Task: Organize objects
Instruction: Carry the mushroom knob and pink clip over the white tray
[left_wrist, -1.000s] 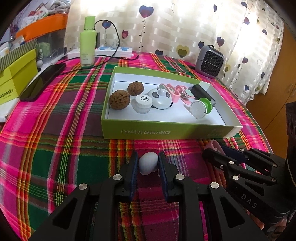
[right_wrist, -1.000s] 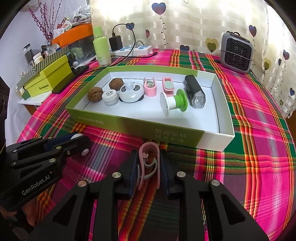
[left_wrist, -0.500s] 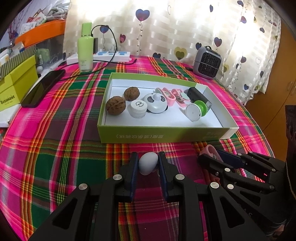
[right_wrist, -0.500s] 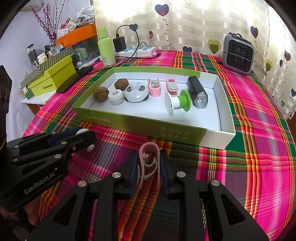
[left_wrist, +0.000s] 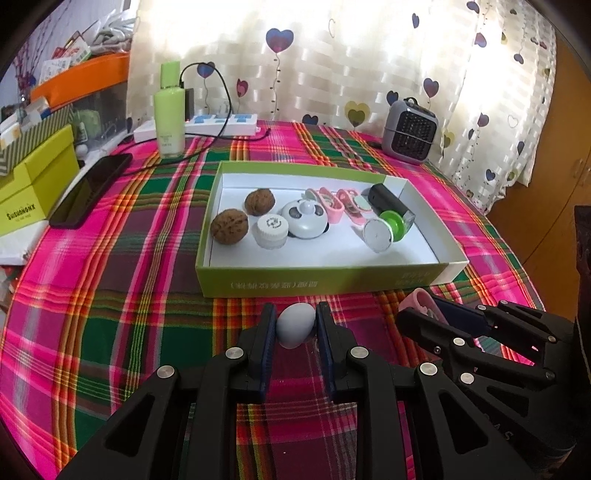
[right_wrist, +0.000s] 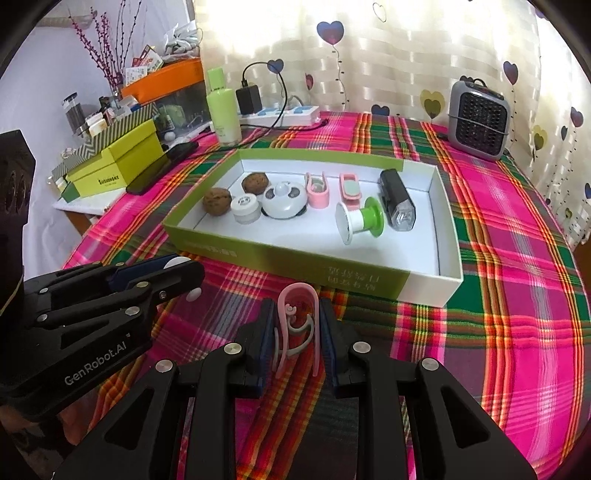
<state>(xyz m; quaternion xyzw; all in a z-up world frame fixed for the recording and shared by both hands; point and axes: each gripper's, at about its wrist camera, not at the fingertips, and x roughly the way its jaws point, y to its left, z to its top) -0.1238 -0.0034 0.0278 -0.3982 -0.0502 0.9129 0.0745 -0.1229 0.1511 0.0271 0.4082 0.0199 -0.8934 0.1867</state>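
Since the earlier frame, both tongs have drawn slightly back from the green tray (left_wrist: 325, 282). The left tongs (left_wrist: 295, 325) stay clamped on a pale egg-shaped object (left_wrist: 295, 325); the right tongs (right_wrist: 297, 326) stay clamped on a pink clip (right_wrist: 297, 317). Both items are held above the plaid counter (left_wrist: 110, 295), just before the tray's near wall.

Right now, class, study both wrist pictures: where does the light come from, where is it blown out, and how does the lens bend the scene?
Left wrist view: daylight through the curtain burns its top to white; the green box bows; the corners go black. Right wrist view: the same backlit glare at the curtain; the tablecloth stripes curve; the pink clip stays sharp.
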